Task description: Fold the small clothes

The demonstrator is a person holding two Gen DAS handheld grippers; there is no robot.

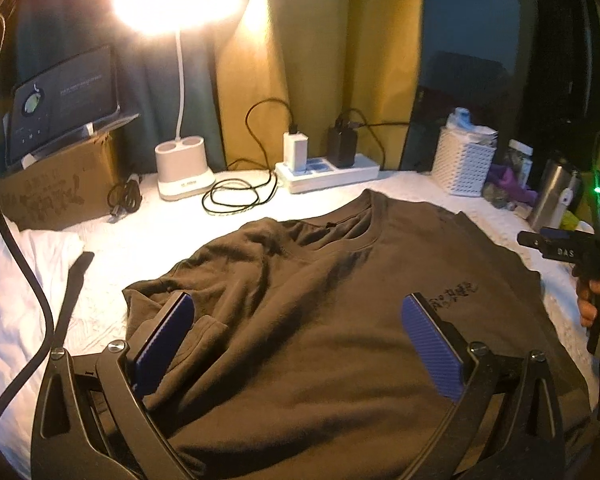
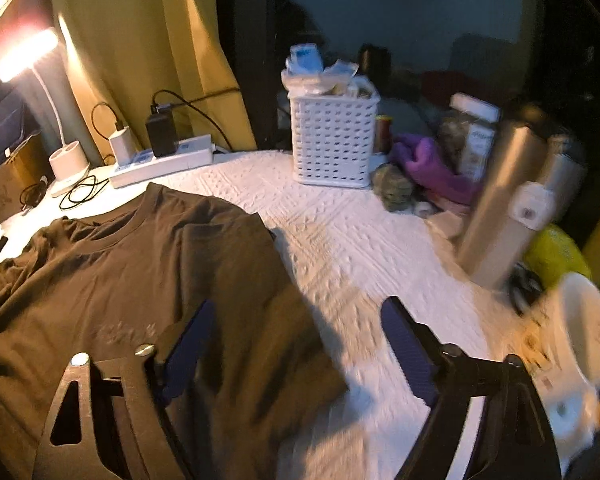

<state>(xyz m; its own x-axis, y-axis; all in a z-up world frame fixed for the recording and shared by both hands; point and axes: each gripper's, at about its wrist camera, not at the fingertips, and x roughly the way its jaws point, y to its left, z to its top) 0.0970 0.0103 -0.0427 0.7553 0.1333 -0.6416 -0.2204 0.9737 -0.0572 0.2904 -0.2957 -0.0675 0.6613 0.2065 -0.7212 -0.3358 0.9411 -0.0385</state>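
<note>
Shirt: we see a dark brown T-shirt (image 1: 340,280) lying flat, front up, on a white quilted cover (image 2: 360,240), its collar toward the lamp (image 1: 180,80) and power strip (image 1: 328,172).
Long axis: we read it as running from the collar down toward both grippers, hem nearest us.
Left gripper (image 1: 296,344): jaws wide apart, nothing held; it hovers over the shirt's body, beside the rumpled left sleeve.
Right gripper (image 2: 296,352): jaws wide apart, empty; one finger sits over the shirt's right edge, the other over bare cover.
Nearer hand: we judge the right gripper better placed for the right side edge, the left for the bunched sleeve.
Basket (image 2: 332,140): white, perforated, well apart from the shirt; it holds packets we cannot identify.
Box (image 1: 60,188): cardboard, a tablet (image 1: 64,96) propped on top.
</note>
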